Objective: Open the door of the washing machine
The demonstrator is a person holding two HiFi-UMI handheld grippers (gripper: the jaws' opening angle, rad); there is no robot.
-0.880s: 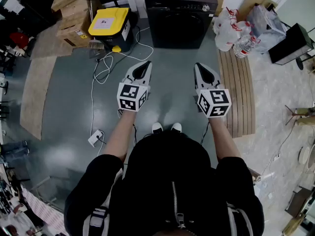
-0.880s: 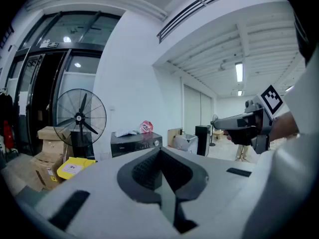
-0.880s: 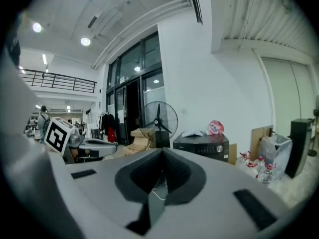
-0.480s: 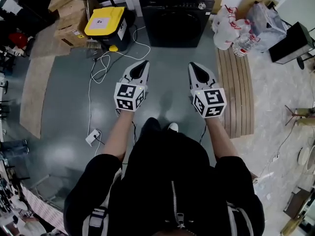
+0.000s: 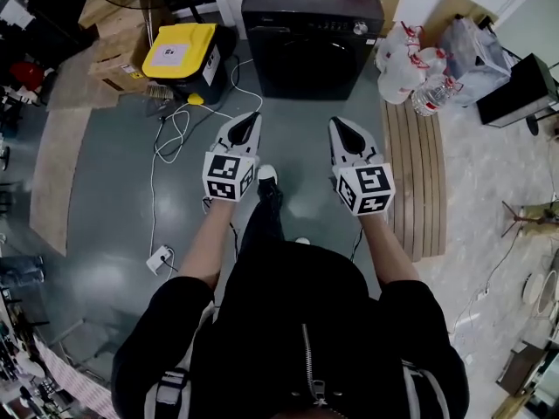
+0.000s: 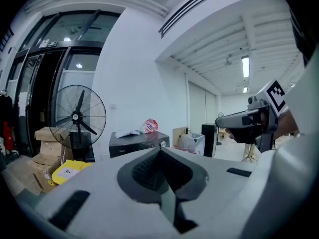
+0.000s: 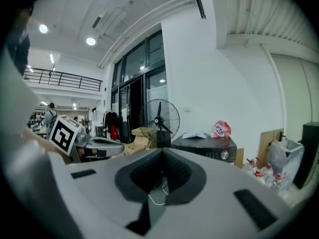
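counting 1 black washing machine [image 5: 312, 42], 1 yellow-lidded box [image 5: 179, 49], 1 standing fan [image 6: 79, 117] and 2 handheld tools. the washing machine sits at the top centre of the head view, door shut, well apart from both tools, which point toward it. left gripper [image 5: 251, 117] and right gripper [image 5: 337, 123] each have jaws pressed together on nothing. the box's white label and the machine's front lettering are too small to read.

Black washing machine [image 5: 312, 55], yellow box lid [image 5: 179, 46], grey floor [image 5: 113, 190] — black-and-white square markers on cubes [image 5: 224, 177] [image 5: 365, 190]
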